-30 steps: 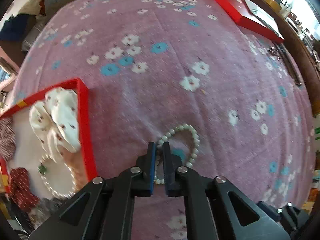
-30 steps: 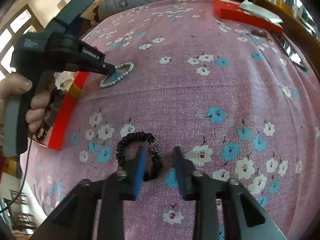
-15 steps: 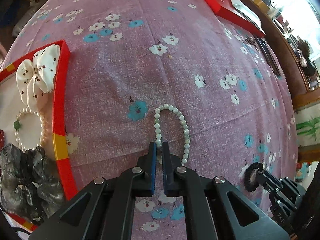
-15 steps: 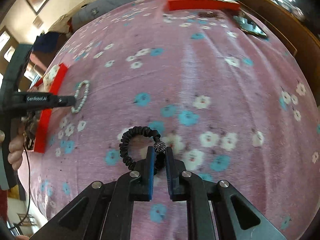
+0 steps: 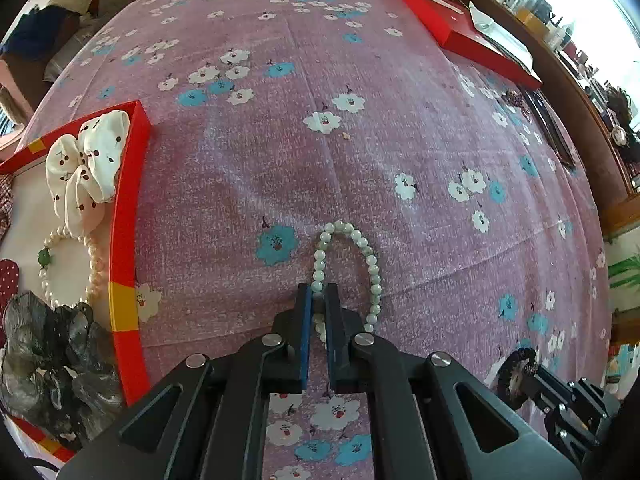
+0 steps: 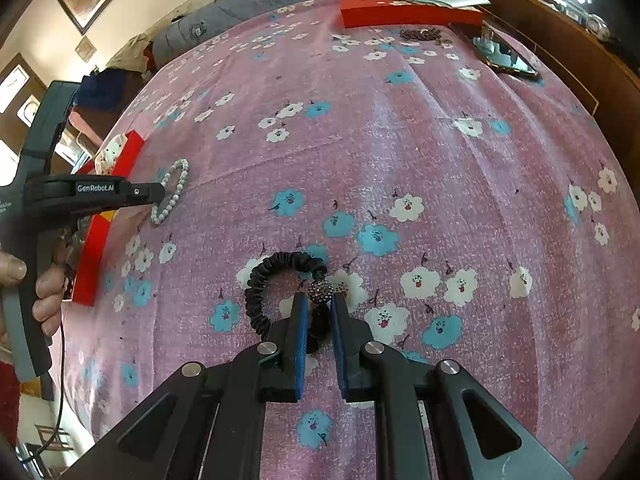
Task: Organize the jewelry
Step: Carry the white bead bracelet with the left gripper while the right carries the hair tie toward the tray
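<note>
Left of my jaws, the red tray point(image 5: 127, 208) holds one pearl bracelet point(image 5: 94, 264) and two scrunchies point(image 5: 86, 168); my left jaws pinch the bead bracelet point(image 5: 370, 260), my right the black hair tie point(image 6: 260, 292).

In the right wrist view, white lettering "GenRobot.AI" stands on the black side of the left tongs point(image 6: 160, 194). No other writing in either view is legible.

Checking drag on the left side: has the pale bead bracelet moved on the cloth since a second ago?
Yes. The bead bracelet, pinched by the left gripper, has slid along the cloth away from the red tray: earlier it lay closer to the tray's wall.
</note>
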Motion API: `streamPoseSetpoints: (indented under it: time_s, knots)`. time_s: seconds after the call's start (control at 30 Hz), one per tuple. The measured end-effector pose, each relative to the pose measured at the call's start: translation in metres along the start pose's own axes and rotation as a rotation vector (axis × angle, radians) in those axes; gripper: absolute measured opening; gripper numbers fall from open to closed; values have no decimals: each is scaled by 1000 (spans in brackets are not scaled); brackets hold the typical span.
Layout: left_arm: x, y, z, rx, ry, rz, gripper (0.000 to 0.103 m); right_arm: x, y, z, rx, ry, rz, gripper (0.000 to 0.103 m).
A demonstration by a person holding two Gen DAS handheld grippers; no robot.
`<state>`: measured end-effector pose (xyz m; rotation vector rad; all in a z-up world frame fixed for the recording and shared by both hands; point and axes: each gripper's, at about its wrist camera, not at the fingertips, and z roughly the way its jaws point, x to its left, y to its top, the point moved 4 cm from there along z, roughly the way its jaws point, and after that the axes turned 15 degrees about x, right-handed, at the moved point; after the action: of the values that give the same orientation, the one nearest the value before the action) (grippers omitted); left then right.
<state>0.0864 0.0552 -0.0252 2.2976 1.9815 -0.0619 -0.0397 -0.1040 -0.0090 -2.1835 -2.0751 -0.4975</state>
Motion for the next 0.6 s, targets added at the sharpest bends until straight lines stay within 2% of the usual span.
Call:
streamPoseSetpoints:
  time_s: [0.2,0.3,0.47,0.6]
  knots:
    - [-7,1,1,-3,58,7,5,4,4,1,2,-12,-25,12]
    - [-9,-4,-5,-15,42,3,5,7,6,0,12,25,-22,10]
    - [-11,-13,-30,-69,43,19,5,13,7,-9,-11,41,-41,8]
    - [-11,-24,-54,-115,12,21,5,18,9,-18,-31,50,-50,8]
